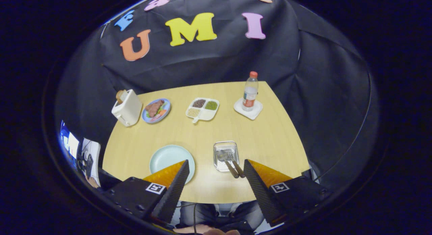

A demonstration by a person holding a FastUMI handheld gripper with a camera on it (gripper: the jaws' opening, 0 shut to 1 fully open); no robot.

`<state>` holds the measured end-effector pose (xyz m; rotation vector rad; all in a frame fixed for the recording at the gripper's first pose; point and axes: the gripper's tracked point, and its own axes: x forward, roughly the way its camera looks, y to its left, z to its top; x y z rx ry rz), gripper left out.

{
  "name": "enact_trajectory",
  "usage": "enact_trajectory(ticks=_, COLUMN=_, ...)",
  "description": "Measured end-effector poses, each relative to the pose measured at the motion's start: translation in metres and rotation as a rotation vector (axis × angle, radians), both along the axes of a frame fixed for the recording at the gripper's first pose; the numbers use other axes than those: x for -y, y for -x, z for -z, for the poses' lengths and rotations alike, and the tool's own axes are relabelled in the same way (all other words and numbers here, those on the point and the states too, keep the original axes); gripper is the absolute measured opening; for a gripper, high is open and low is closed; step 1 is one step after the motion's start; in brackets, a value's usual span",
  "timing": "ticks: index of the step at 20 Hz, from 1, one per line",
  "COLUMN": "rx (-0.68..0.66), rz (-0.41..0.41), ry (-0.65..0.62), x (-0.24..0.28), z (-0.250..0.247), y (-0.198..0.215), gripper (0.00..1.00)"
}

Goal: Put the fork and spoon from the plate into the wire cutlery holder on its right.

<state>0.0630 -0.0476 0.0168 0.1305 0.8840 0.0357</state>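
Already fork [235,162] and spoon [225,159] in holder [225,156], heads blurred, hand-held gripper [216,168] open, empty.

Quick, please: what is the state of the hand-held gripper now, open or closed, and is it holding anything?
Hand-held gripper: open, fingers spread wide, holding nothing; the fork and spoon sit in the wire cutlery holder just ahead.

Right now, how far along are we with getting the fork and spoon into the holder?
It looks done. The fork and spoon both sit in the wire holder, handles sticking out toward the tool. The plate to the holder's left is bare. The tool is open with nothing between its fingers, pulled back from the table. Nothing seems left to move.
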Motion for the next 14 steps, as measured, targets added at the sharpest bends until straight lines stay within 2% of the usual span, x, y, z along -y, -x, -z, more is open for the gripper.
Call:
enact_trajectory(ticks=3, rx=0.166, rz=-0.048, ry=-0.042, x=-0.017, z=-0.033, y=0.021, gripper=0.97)
enact_trajectory(ticks=6, rx=0.408, rz=-0.038, ry=-0.035, x=-0.016, z=-0.069, y=0.035, gripper=0.97)
enact_trajectory(ticks=8, rx=0.639, rz=0.025, ry=0.050, x=-0.003, z=-0.095, y=0.044, gripper=0.96)
enact_trajectory(ticks=10, rx=0.803, rz=0.091, ry=0.078, x=0.001, z=-0.114, y=0.063, gripper=0.96)
enact_trajectory(ticks=14, rx=0.929, rz=0.141, ry=0.065, x=-0.013, z=-0.106, y=0.100, gripper=0.96)
